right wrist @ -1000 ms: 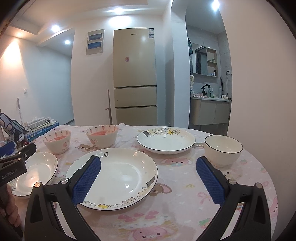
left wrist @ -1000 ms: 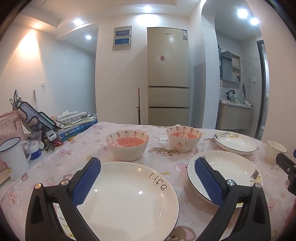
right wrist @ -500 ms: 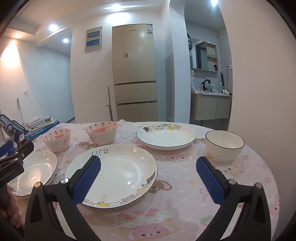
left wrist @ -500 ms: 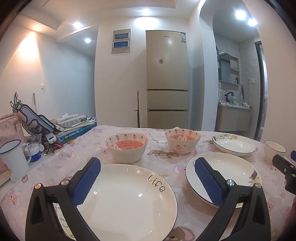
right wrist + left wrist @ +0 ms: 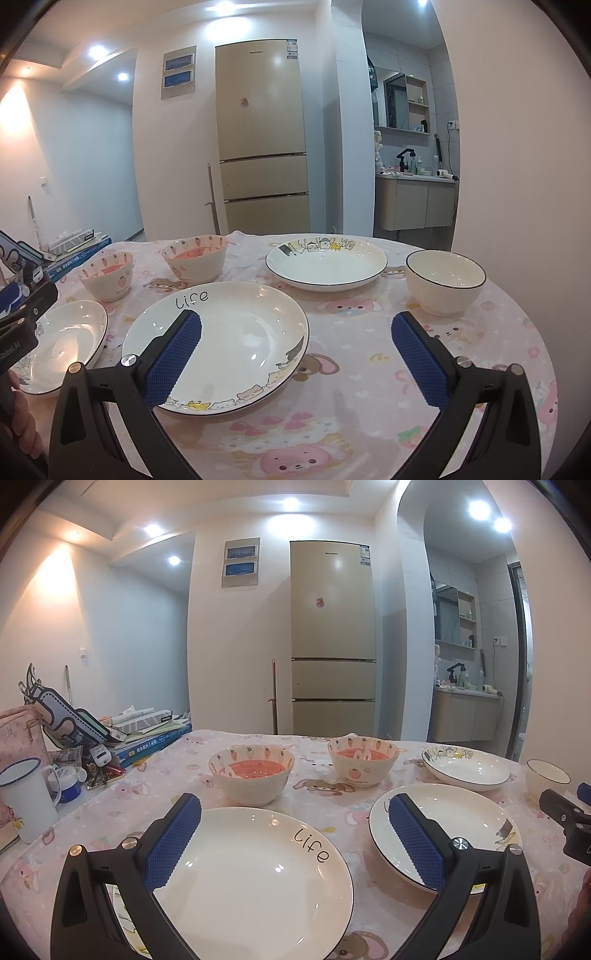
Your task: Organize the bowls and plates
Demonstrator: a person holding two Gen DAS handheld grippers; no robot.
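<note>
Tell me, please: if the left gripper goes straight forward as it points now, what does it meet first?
Probably the left gripper meets the pink strawberry bowl beyond the "Life" plate, though depth is unclear.

Two plates [image 5: 258,878] side by side, two bowls [image 5: 251,771] behind

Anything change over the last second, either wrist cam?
Nothing grasped or released. Both cameras dipped slightly, so the table sits a little higher in frame. Left gripper and right gripper stay open; the white "Life" plate, the cartoon-rimmed plate and the black-rimmed white bowl haven't moved.
</note>
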